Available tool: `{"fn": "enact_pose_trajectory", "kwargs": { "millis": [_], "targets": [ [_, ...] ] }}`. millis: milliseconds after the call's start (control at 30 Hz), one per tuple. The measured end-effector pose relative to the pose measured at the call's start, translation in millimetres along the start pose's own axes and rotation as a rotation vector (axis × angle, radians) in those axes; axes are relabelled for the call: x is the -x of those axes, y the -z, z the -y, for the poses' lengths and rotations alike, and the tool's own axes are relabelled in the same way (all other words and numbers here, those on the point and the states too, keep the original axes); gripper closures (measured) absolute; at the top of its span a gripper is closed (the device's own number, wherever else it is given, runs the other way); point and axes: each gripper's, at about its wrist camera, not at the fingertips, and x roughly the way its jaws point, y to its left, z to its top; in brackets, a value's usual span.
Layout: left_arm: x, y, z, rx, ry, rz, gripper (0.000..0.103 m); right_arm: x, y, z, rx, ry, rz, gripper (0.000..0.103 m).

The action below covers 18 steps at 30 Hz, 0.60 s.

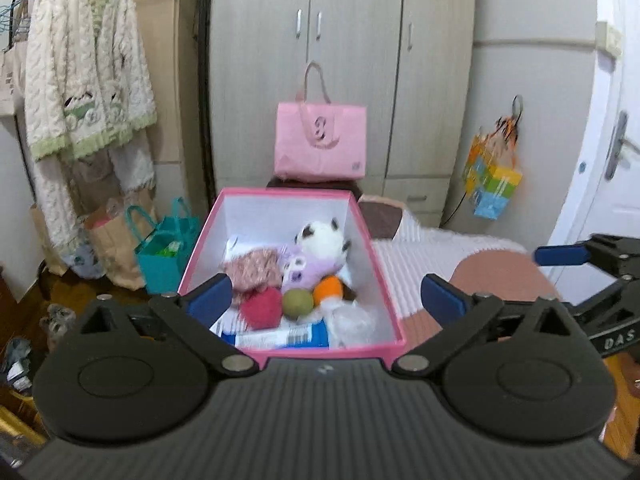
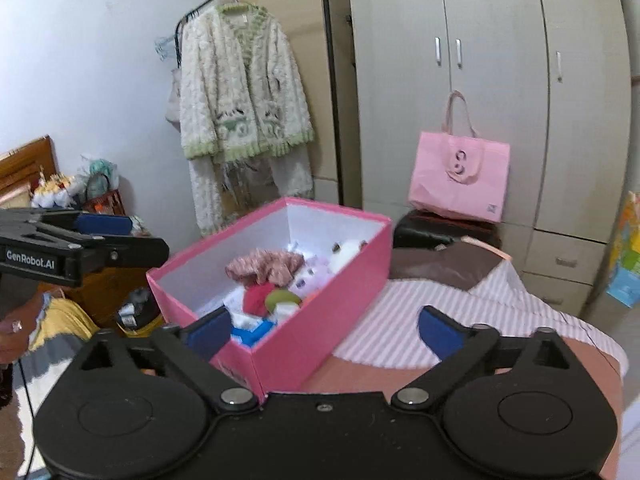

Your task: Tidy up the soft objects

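Both grippers are gaping, empty | pink box [image 1: 388,276] is lying ahead — nearer left gripper [image 1: 326,294] | right gripper [image 2: 322,330] is facing its corner, long axis running away

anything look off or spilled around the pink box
Nothing stands out. The pink box sits upright on the striped bedspread, with the plush toys, the red ball and the green ball all inside it. Nothing has spilled onto the bedspread.

Soft indoor light, motion blur, fisheye bending
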Motion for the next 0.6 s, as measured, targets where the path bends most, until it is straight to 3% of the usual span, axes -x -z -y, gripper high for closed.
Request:
{"fn": "enact_pose_trajectory", "kwargs": {
  "millis": [100,167,233,367,600],
  "targets": [
    [1,2,11,-0.018,-0.109,-0.05,0.001,5,4,-5,-0.003,0.081,-0.041,0.0],
    [6,2,15,-0.038,-0.144,-0.07,0.001,9,4,-8,-0.005,0.141,-0.083,0.0],
    [13,3,21,-0.078,-0.13,-0.071,0.001,16,5,-12,0.025,0.16,-0.105,0.0],
    [32,17,30,-0.075,-0.127,-0.001,0.001,38,16,-16,-0.003,0.234,-0.005,0.0],
    [38,33,44,-0.075,-0.12,0.058,0.001,53,30,-20,-0.075,0.311,0.036,0.0]
  ]
}}
